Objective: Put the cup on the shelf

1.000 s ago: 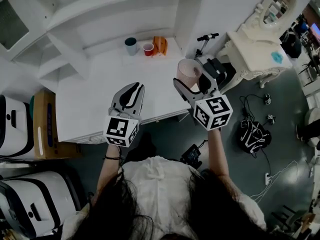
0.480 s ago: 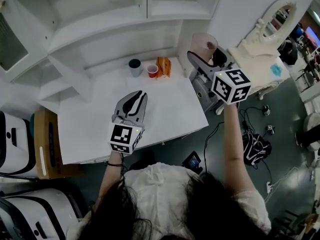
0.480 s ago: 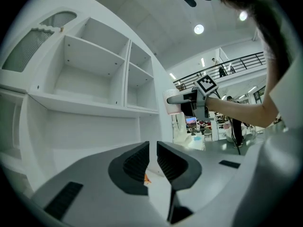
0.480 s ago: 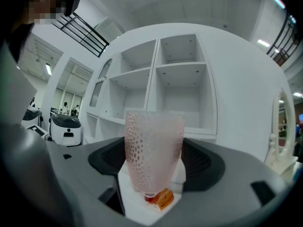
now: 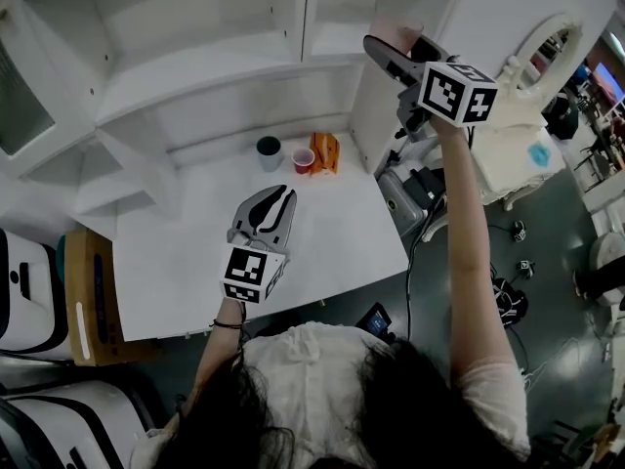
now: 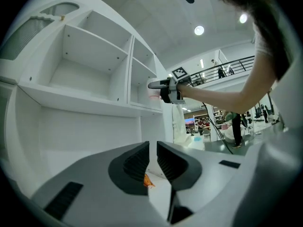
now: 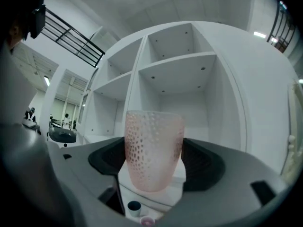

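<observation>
A white shelf unit [image 5: 225, 62] stands over the back of a white counter [image 5: 186, 262]. The left gripper [image 5: 276, 195] hovers low over the middle of the counter. Its jaws are drawn almost together, with only a slit between them and nothing in it. Beyond it, near the counter's back edge, a dark cup [image 5: 268, 150], a small red cup [image 5: 304, 160] and an orange packet [image 5: 325, 150] stand in a close row. Further right, at the end of an outstretched arm, the right gripper [image 7: 154, 161] is up high in front of the unit's right-hand compartments. Its jaws are clamped on either side of a pink dimpled cup [image 7: 154, 141]. The cup is upright in the air, close to the open compartments and not resting on any board.
</observation>
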The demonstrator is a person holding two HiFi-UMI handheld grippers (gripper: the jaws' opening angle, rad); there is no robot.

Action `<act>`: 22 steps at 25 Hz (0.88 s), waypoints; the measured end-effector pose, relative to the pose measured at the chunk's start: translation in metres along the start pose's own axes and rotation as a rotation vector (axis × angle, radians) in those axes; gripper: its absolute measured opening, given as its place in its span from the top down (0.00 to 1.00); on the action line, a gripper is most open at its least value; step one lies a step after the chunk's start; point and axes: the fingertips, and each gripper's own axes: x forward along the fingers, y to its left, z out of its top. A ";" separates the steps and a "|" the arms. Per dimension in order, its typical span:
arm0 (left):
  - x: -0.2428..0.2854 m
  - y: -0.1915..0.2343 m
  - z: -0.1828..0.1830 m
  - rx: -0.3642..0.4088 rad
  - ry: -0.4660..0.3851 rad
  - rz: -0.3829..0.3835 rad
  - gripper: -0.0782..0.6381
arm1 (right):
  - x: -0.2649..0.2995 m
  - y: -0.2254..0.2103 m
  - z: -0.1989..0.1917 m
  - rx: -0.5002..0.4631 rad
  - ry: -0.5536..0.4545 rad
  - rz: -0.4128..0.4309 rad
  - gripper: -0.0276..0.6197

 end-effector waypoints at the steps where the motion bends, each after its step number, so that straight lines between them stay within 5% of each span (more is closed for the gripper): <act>1: 0.002 0.001 -0.001 -0.001 0.000 -0.001 0.81 | 0.011 -0.004 0.003 0.021 0.002 0.003 0.41; 5: 0.006 0.006 -0.005 -0.011 0.004 0.002 0.81 | 0.052 -0.017 0.003 0.064 0.039 0.014 0.41; 22: 0.005 0.039 -0.021 -0.037 0.025 0.060 0.81 | 0.130 -0.054 -0.027 -0.063 0.257 -0.090 0.41</act>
